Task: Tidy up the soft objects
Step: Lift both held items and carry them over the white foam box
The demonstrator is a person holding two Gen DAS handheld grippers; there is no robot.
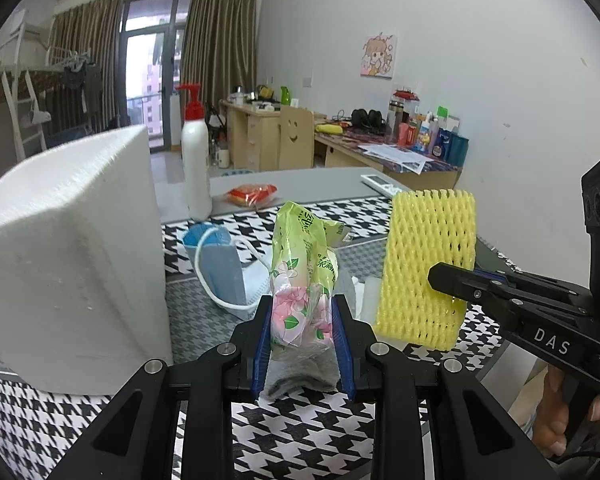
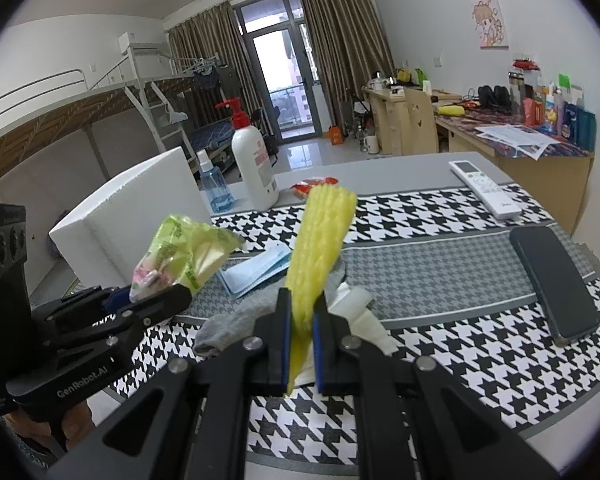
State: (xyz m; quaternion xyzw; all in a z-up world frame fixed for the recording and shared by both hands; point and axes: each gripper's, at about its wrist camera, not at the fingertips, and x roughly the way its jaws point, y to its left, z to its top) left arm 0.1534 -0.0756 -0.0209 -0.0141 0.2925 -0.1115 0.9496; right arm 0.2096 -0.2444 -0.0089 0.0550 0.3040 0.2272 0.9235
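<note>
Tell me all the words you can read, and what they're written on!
"DAS": on the right gripper, seen from the left wrist.
"GenRobot.AI": on the left gripper, seen from the right wrist.
Green print on the tissue packet: too crumpled to read.
Pump bottle label: too small.

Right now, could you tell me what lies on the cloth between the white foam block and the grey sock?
A blue face mask lies flat between the foam block and the grey sock, clearest in the right wrist view.
</note>
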